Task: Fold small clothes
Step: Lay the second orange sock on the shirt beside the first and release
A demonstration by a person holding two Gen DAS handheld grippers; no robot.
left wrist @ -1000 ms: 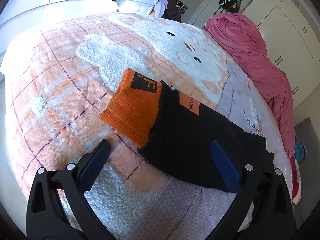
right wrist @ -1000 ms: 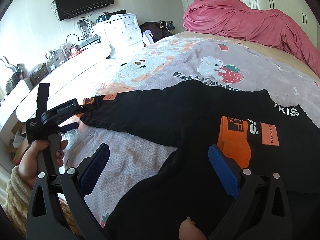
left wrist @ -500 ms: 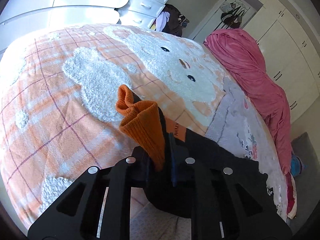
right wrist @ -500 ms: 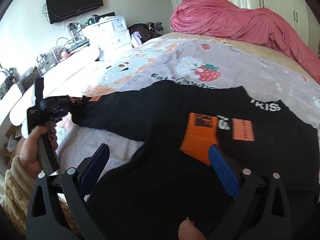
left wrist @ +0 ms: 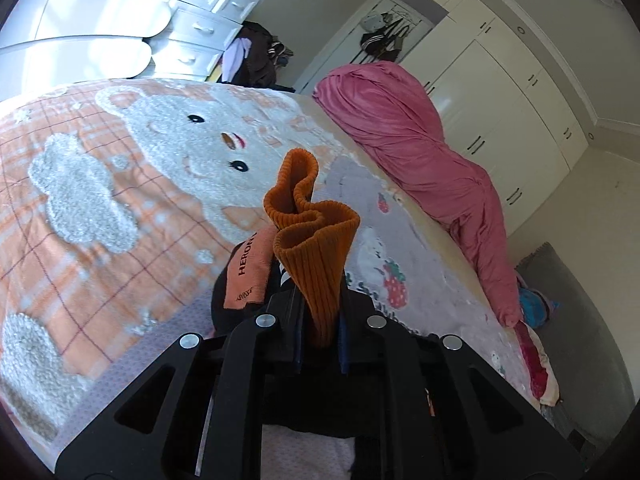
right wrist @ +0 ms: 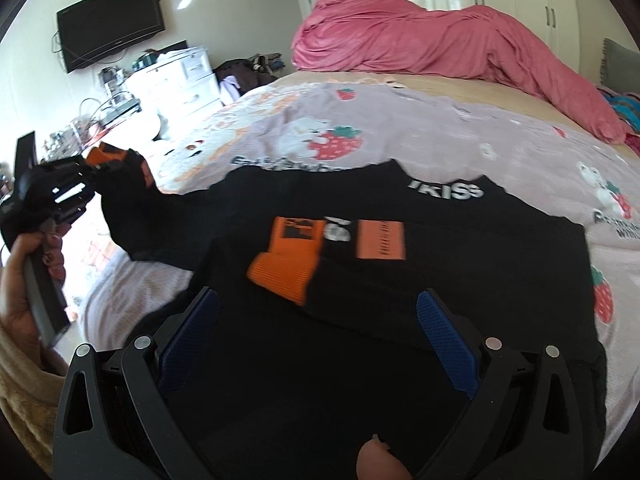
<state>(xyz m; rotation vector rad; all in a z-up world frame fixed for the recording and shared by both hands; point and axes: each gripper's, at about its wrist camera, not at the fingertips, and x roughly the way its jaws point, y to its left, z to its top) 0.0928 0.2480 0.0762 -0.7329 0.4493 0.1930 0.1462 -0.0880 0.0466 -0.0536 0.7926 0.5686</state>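
A small black garment with orange ribbed cuffs lies spread on the bed. My left gripper is shut on one orange cuff, which stands bunched up above the pads; the black sleeve hangs below it. In the right wrist view the same left gripper shows at the far left in a hand, lifting that sleeve off the bed. My right gripper is open above the garment's near part, just short of the other orange cuff, which lies folded flat across the black body.
The bed carries an orange checked blanket with a white bear and a lilac strawberry-print sheet. A pink duvet is heaped at the far side. White drawers, a wall television and wardrobes ring the bed.
My left gripper went from open over the orange cuff to shut on it, then rose and carried it up off the bed. My right gripper slid forward over the garment, staying open.
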